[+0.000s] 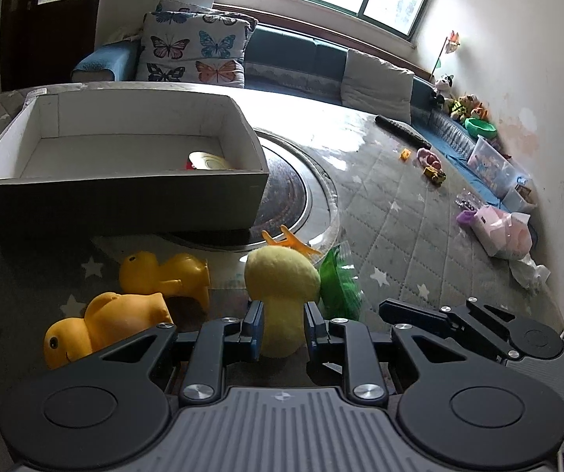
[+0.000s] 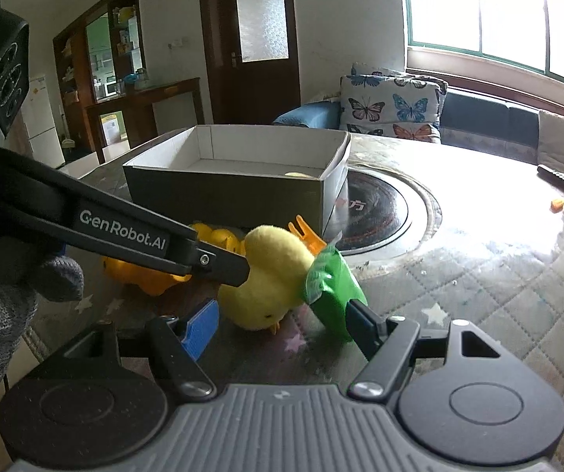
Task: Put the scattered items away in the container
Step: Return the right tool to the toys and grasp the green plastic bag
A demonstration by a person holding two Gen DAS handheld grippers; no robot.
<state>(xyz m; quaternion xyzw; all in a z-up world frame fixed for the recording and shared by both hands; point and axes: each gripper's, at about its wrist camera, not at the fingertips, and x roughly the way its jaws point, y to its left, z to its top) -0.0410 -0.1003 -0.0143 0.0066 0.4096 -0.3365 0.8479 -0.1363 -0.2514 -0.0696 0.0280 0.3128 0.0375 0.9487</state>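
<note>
1. While the left tool (image 1: 283, 330) is clamped on the plush chick (image 1: 282, 279), treat every position below as relative to that tool, read from its left side to its right.
2. Left of the tool: two rubber ducks (image 1: 97, 330) lie on their sides on the worktop (image 1: 399, 212). They appear hollow, light and smooth. A squeeze is likely to dent them and let them slip, so take each across the body rather than the rounded head.
3. Ahead and to the left: the box (image 1: 124, 192) stands open-topped. A pale round item (image 1: 208, 160) already lies inside it.
4. Between the pads: the chick is gripped at its narrow lower part, and the fabric is pinched in visibly. It is soft, light and not fragile. The pile should give good friction, so a firm hold at this waist is suitable.
5. Just ahead, beyond the chick: an orange clip (image 1: 291, 242) lies on the worktop. It is probably stiff, thin plastic. Grip it across its flat sides.
6. Immediately right: a green packet (image 1: 337, 287) touches the chick. It looks like thin, crinkly film, slippery and easily crushed. Take it by a sealed edge.
7. Further right: the right tool (image 2: 282, 324) stands apart, clamped on nothing. Its right finger lies against the packet, while its left pad is clear of everything.
</note>
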